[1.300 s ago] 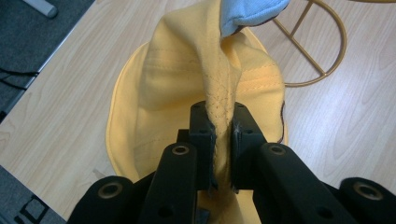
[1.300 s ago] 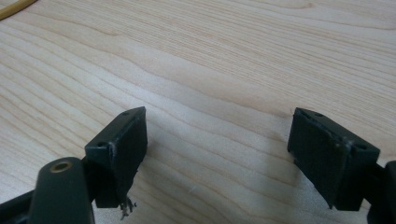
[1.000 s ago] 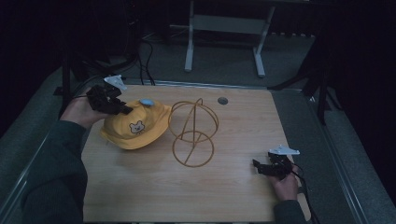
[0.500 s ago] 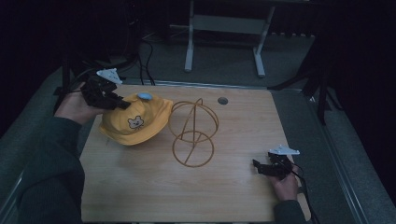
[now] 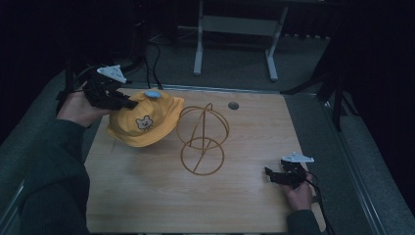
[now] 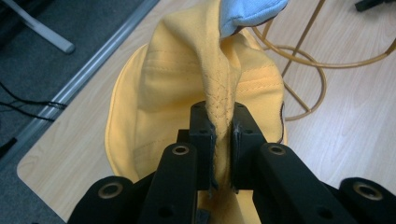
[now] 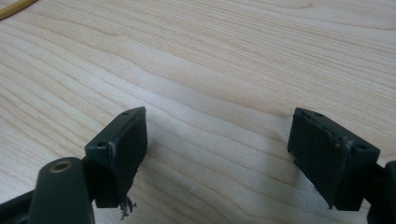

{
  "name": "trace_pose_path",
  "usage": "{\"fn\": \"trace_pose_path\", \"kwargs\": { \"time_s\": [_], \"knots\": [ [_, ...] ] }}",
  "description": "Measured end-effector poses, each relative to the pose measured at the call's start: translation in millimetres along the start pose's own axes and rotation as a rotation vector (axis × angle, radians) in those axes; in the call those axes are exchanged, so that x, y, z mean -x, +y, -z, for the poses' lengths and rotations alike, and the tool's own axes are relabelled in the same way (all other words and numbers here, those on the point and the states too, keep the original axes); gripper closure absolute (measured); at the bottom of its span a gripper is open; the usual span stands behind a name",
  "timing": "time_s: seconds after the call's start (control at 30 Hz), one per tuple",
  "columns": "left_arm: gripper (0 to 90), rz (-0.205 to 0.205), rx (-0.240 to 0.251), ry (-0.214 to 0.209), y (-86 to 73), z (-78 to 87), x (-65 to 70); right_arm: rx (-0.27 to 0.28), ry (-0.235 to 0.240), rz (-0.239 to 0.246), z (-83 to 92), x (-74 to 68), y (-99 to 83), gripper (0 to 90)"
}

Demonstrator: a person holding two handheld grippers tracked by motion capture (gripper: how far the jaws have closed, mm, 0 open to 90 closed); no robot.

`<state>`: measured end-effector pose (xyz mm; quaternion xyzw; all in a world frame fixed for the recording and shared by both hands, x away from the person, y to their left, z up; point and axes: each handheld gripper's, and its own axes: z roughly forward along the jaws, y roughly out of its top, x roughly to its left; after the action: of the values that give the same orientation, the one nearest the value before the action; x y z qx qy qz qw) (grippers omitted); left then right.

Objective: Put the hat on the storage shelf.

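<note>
The tabletop (image 5: 147, 196), a pale wood-grain board, was the largest thing in the high view, set on a grey floor (image 5: 235, 68) where the white legs of a stand (image 5: 235, 29) rose beyond the far edge. A small round grommet (image 5: 233, 105) sat in the board near that far edge.

The yellow cap (image 5: 142, 122) hung over the far left part of the tabletop, lifted at its left side and drooping toward the wood, with a small bear patch facing the camera and a light blue button (image 5: 152, 93) on its crown. Just beside it on the right, and apart from it as far as the high view told, stood the gold wire stand (image 5: 201, 139), a round base ring with hoops rising from it, near the middle of the board.

The left gripper (image 5: 128, 103), held in the person's left hand (image 5: 78, 108), was at the cap's left edge. In the left gripper view its jaws were pressed together on a bunched fold of the yellow fabric (image 6: 223, 112), the cloth pinched between the pads.

The right gripper (image 5: 270, 174) rested low at the near right corner in the right hand (image 5: 299, 193), well apart from cap and stand. In the right gripper view its jaws stood spread wide over bare wood, with nothing between them.
</note>
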<state>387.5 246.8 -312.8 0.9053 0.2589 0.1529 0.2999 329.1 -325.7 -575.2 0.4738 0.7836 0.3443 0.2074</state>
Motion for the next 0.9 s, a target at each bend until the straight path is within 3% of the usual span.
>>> {"fn": "trace_pose_path", "kwargs": {
  "time_s": [0.5,0.9],
  "knots": [
    [82.0,-0.017,0.0,0.002,8.9,11.6,0.9,0.001,0.001,0.001,0.0,-0.1,0.0,20.0],
    [82.0,-0.031,0.03,-0.005,11.3,25.4,2.4,-0.002,0.0,0.002,0.1,0.0,0.0,20.0]
  ]
}}
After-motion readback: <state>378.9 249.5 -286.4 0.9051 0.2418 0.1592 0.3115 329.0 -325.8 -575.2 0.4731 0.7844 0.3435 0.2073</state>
